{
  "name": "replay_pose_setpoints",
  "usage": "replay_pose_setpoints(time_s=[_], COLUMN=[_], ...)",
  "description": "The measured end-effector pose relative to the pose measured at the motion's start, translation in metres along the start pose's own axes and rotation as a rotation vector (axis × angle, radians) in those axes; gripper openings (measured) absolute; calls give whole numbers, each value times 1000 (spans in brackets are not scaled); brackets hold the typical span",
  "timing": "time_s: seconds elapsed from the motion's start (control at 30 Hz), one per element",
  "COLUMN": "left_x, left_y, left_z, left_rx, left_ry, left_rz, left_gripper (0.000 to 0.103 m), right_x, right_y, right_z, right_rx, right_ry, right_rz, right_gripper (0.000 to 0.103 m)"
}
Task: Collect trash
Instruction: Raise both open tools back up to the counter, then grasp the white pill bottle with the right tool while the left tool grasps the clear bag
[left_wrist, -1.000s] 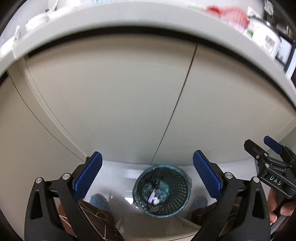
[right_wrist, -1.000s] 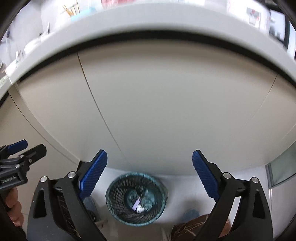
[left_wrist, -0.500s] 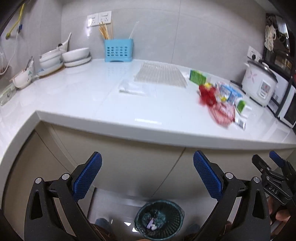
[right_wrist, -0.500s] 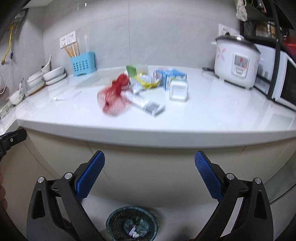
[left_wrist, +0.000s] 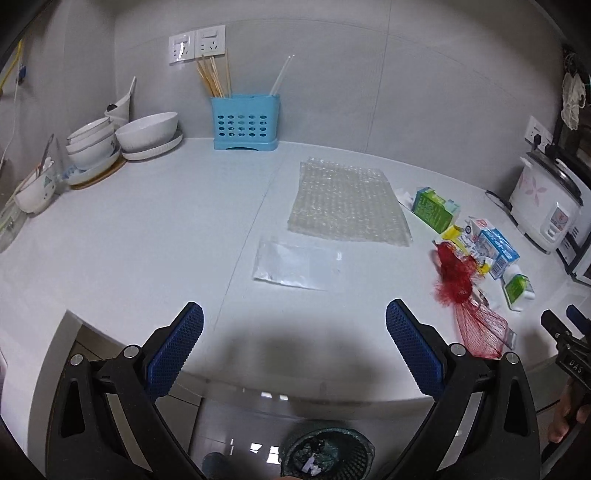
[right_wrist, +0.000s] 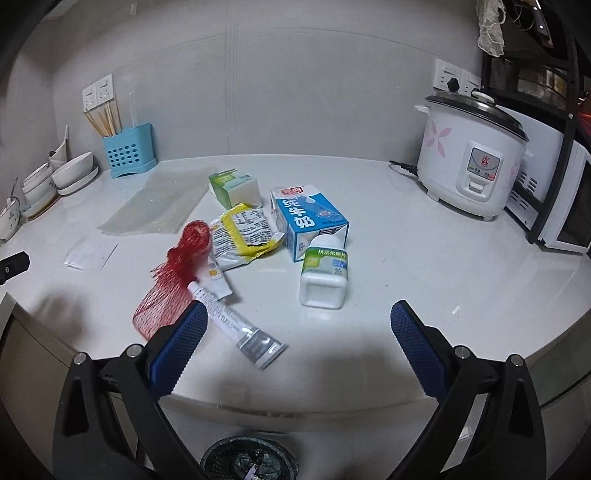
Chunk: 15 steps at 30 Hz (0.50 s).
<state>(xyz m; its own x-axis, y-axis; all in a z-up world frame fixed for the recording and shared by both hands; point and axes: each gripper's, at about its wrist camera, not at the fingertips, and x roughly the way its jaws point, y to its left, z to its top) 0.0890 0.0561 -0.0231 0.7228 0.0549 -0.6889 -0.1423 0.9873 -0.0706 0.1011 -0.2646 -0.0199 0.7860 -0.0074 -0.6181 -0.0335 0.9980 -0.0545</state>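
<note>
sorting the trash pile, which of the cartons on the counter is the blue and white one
The milk carton in the middle of the pile, blue and white with large characters on its side. The other carton, behind it toward the wall, is green and white.

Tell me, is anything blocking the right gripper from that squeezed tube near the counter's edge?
Nothing visible blocks it. The right gripper is open and empty, and the tube lies just ahead. The red mesh bag covers only the tube's far end.
</note>
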Motion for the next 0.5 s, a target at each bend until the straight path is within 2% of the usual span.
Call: replay_pose_setpoints(time_s=[0.17,0.3,0.5], left_x=[48,85,119], left_y=[5,9,7], left_z=[24,26,30], left_rx=[18,11,8], left_ry=[63,128,171], left_rz=[12,16,38], left_gripper=[97,97,97], right_x=[37,66,101], right_y=[-6,-10,-16], right_z=[20,29,36], right_rx=[4,13,18], right_ry=[82,144,225], right_rz=[-21,-32,-49], right_gripper=[95,95,95])
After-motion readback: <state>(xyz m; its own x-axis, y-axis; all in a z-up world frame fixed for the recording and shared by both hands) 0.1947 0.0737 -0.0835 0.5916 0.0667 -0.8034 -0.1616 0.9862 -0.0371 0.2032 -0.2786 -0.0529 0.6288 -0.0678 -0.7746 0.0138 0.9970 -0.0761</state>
